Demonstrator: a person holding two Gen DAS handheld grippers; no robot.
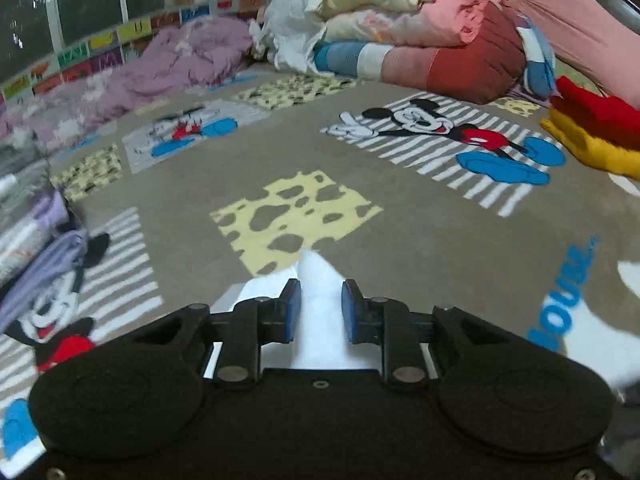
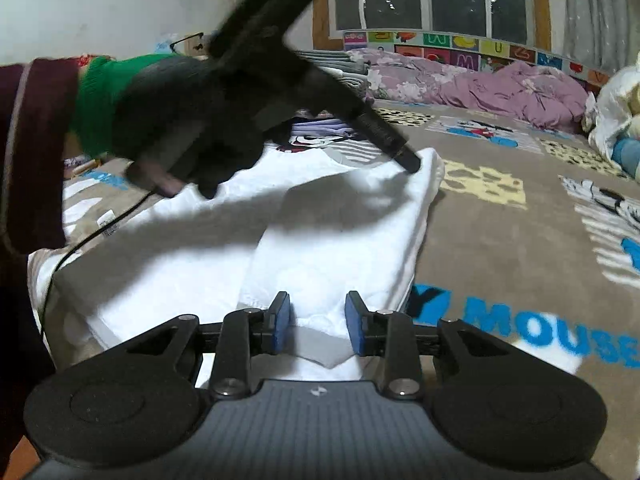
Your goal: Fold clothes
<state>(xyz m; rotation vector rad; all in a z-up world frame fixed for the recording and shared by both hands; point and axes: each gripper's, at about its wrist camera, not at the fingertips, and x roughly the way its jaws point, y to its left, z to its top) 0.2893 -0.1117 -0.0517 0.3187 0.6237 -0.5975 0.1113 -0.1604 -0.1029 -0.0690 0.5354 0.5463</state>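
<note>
A white garment lies partly folded on a Mickey Mouse blanket. My right gripper is over its near edge, open, with white cloth lying between the blue pads. My left gripper, held by a black-gloved hand with a green cuff, touches the garment's far corner. In the left wrist view that gripper is open, and a pointed flap of the white garment stands between its pads without being pinched.
A heap of pillows and quilts fills the back right, with red and yellow clothes beside it. A purple quilt lies under the window. Folded clothes are stacked at the left. A thin cable crosses the garment.
</note>
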